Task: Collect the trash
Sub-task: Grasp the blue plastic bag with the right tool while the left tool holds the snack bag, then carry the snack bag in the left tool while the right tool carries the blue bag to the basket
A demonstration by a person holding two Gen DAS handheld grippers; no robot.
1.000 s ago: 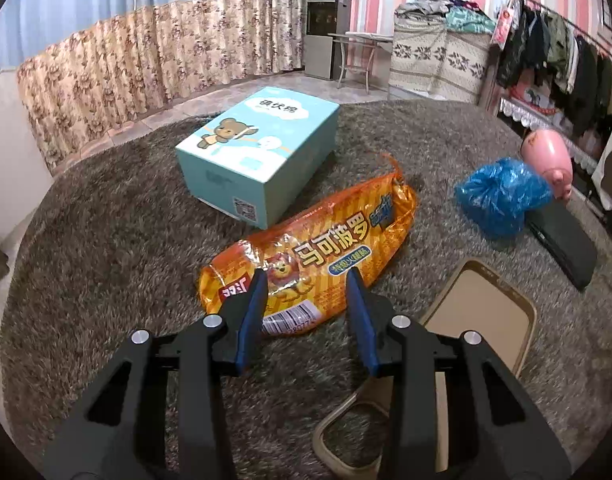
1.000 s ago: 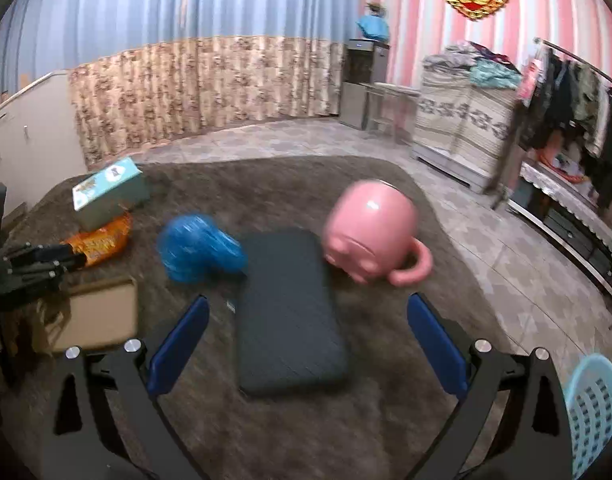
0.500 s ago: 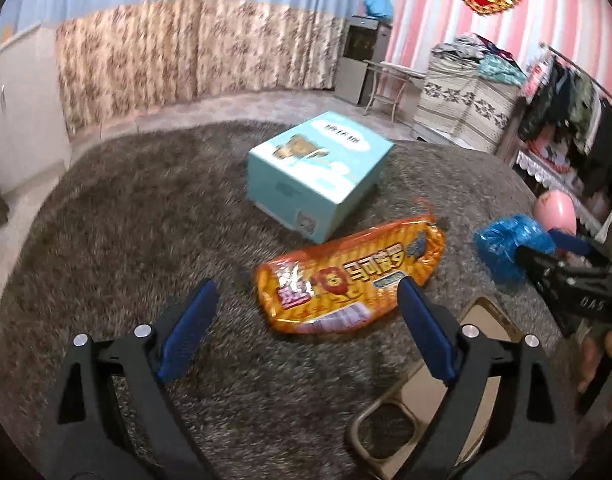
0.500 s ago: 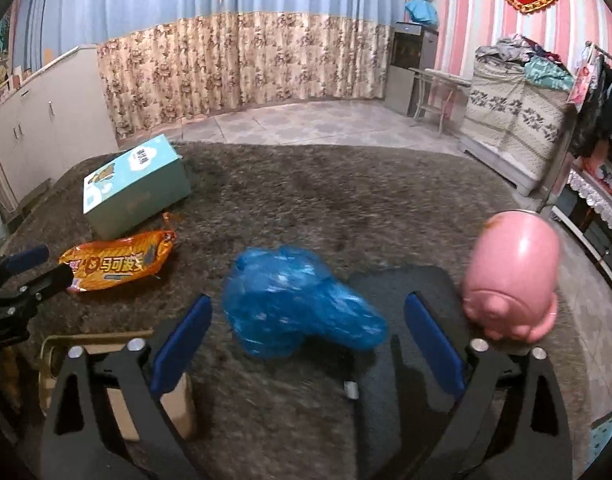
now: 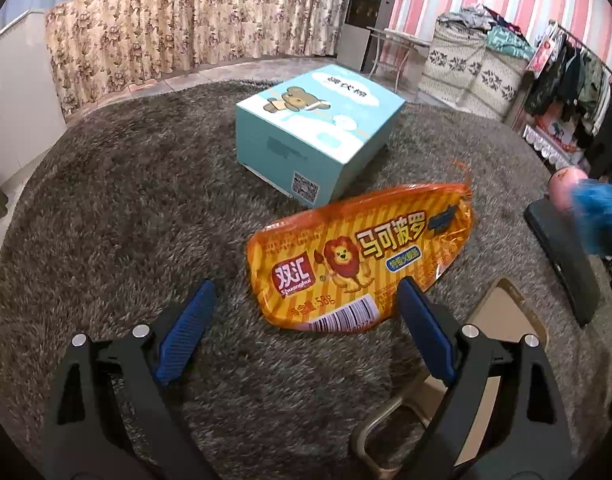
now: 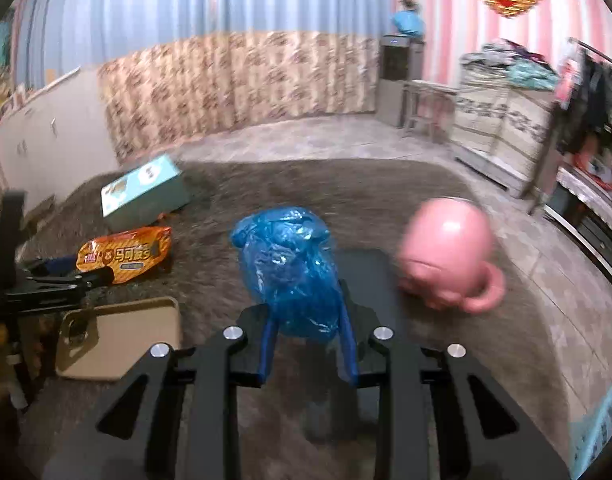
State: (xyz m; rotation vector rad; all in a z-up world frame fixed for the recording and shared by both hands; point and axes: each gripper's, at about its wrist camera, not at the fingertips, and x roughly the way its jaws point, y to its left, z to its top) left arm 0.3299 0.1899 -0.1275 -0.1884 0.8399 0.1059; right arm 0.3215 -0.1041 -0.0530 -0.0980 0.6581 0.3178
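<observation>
**Pinching the blue bag, hovering wide over the orange wrapper**

Clamping the crumpled blue plastic bag [image 6: 290, 270] between the narrowed blue fingers [image 6: 266, 344] of the right gripper [image 6: 307, 346], held above a dark flat pad [image 6: 365, 276]. Leaving a pink pig-faced mug [image 6: 445, 258] lying at 2 o'clock of the bag, its handle toward the carpet's right edge. Showing a tan tray [image 6: 122, 336] at 8 o'clock, near the carpet's front.

Spreading the left gripper [image 5: 302, 316] wide, fingers [image 5: 186, 328] apart and holding nothing, tips just short of the orange snack wrapper [image 5: 361, 256]. Resting flat on the carpet, that wrapper, with bare pile at 9 o'clock and the tray's rim [image 5: 517, 300] close at 4 o'clock. Reading "Shuanghui", "58g", Chinese characters, a lion cartoon and a barcode. Sitting at 12 o'clock just behind it, a teal box [image 5: 313, 140] with a bear drawing and a QR code.

Covering the surface, shaggy grey-brown carpet [image 5: 126, 208]; beyond it tiled floor, floral curtain, pink striped wall, hanging clothes.
</observation>
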